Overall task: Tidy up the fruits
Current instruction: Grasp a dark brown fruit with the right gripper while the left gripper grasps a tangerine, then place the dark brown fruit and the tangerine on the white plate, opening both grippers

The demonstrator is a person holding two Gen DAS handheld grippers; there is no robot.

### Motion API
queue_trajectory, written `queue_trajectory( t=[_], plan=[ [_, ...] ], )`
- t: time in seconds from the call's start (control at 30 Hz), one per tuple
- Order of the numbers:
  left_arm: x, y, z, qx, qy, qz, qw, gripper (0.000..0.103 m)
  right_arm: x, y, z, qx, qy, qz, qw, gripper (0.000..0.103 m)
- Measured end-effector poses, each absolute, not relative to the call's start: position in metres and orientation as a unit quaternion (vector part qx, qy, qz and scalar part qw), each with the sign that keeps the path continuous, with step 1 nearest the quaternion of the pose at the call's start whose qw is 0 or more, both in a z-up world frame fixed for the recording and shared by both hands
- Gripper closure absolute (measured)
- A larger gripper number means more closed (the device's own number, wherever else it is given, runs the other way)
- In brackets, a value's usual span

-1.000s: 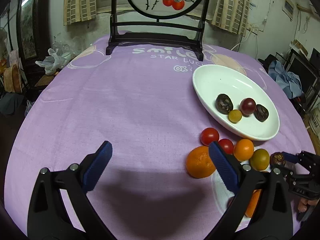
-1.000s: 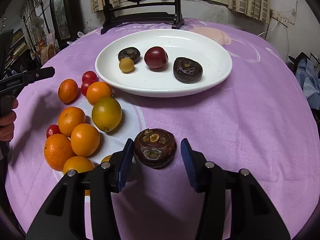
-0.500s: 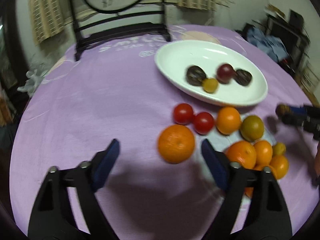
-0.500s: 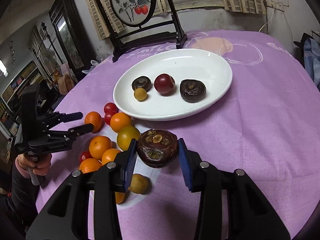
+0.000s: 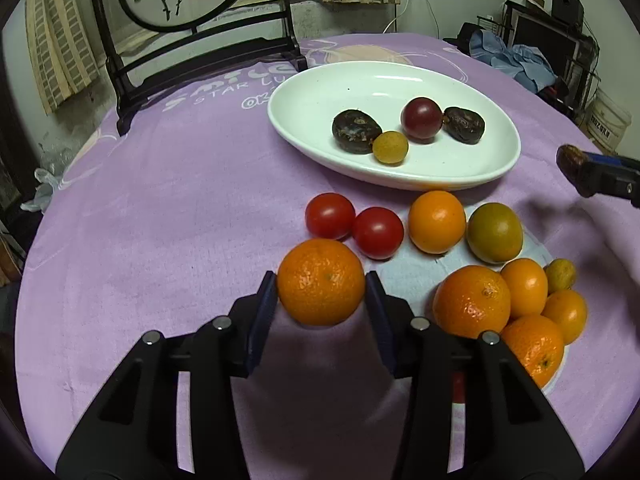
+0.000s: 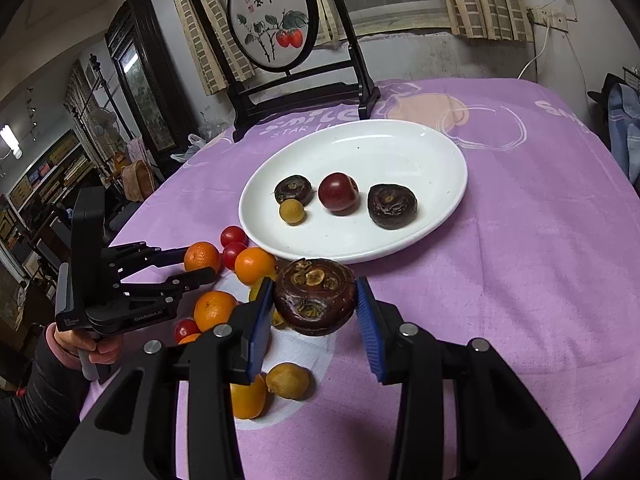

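Now, left jaws: the left gripper (image 5: 321,286) has just been closing, and both pads press the flanks of the orange mandarin (image 5: 321,281) lying between them.
Right jaws: the right gripper (image 6: 315,300) is clamped on the dark brown fruit (image 6: 315,298), its scarred crown tilted up toward the camera.
Beyond the left jaws: two red tomatoes (image 5: 354,224) sit just past the mandarin, the nearer one almost touching it.
Key relation: the white plate (image 6: 440,152) lies straight ahead of and beyond the right jaws, with bare space at its near rim; from the left jaws it lies ahead and to the right.
Nearer hand: the right one, by my judgement.
Axis: both fruits are roundish, so none matters.
Hard to tell: whether the mandarin rests on the purple cloth (image 5: 160,200); the pile's back fruits are partly hidden.
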State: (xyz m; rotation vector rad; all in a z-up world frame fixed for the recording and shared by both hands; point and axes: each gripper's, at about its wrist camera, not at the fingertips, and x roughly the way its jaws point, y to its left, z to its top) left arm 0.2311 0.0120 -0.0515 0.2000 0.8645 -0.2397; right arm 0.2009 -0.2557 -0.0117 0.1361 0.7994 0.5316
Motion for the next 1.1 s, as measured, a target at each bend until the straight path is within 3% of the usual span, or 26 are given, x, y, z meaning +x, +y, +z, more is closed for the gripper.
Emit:
queue_trajectory(
  t=[0.33, 0.7, 0.9, 1.1],
  plan=[
    [0.228, 0.014, -0.045, 0.097, 0.412, -0.117, 0.898, 0.060, 0.200, -0.253, -0.002, 0.063, 0.361, 0.259, 0.894, 0.062],
    [0.250, -0.001, 0.034, -0.008, 0.309, -0.131, 0.942, 0.060, 0.225, -0.248, 0.026, 0.083, 0.260, 0.200, 0.941, 0.062],
    [0.282, -0.023, 0.047, -0.011, 0.300, -0.113, 0.947, 0.060, 0.265, -0.220, 0.004, 0.039, 0.317, 0.168, 0.933, 0.062],
    [0.334, -0.024, 0.004, -0.008, 0.364, -0.077, 0.928, 0.060, 0.276, -0.205, -0.016, -0.001, 0.343, 0.163, 0.925, 0.062]
  ],
)
